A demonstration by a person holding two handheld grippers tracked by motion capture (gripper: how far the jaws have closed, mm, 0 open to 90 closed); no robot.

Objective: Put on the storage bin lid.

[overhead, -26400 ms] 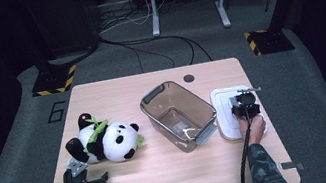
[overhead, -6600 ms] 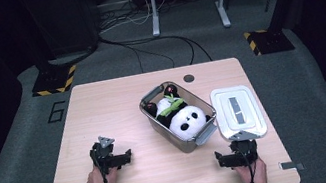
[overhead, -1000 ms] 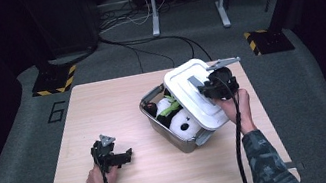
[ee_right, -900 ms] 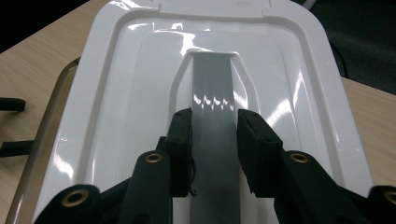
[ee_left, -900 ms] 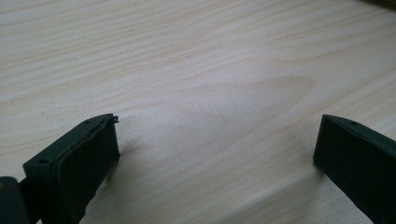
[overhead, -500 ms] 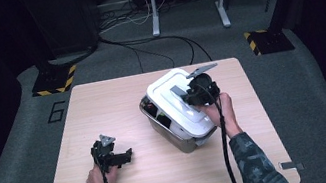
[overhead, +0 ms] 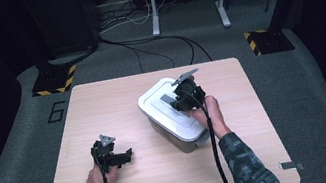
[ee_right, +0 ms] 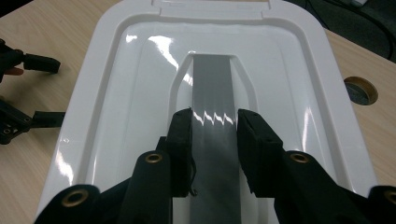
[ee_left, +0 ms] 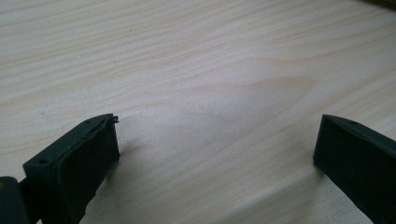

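On the light wooden table (overhead: 117,104), the right gripper (ee_right: 215,122) clamps the grey handle (ee_right: 212,93) of the white lid (overhead: 166,108) atop the right-centre bin (overhead: 182,141); near left, the left gripper (overhead: 120,156) rests open.

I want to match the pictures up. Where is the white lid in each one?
High view: the white lid sits on the box at table centre, right gripper clamped on its grey handle.
Right gripper view: it spreads across the frame.
Shared landmark: the left gripper.

high overhead view, two close jaw-level views, shared table (overhead: 117,104)
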